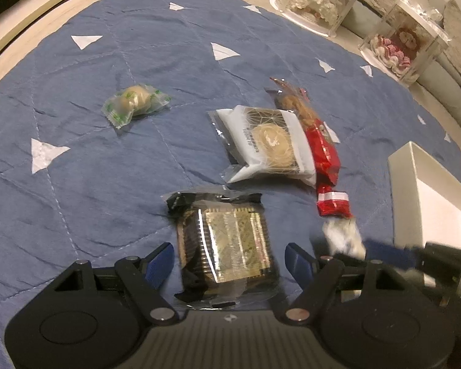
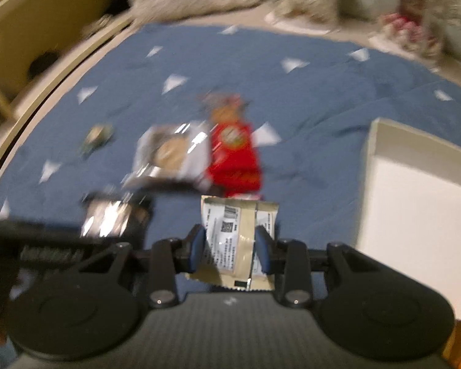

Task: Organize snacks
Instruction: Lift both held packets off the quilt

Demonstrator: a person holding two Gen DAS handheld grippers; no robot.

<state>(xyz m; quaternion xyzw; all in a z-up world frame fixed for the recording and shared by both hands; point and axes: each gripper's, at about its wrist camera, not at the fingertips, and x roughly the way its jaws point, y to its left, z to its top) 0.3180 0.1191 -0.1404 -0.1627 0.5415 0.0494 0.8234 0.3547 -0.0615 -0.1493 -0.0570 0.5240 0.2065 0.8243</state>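
The left gripper (image 1: 229, 259) stands released, its jaws straddling a black-and-gold wrapped cake (image 1: 227, 243) without touching it. The right gripper (image 2: 230, 253) is clenched on a white printed sachet (image 2: 238, 240); the white box (image 2: 415, 196) lies right of its jaws.

The whole right wrist view is smeared by motion, so the print on the beige packet (image 2: 239, 240) and the red packet (image 2: 235, 156) is unreadable, the white box (image 2: 415, 203) runs off the right edge, and the contents of 2 clear cases (image 1: 405, 49) stay indistinct.
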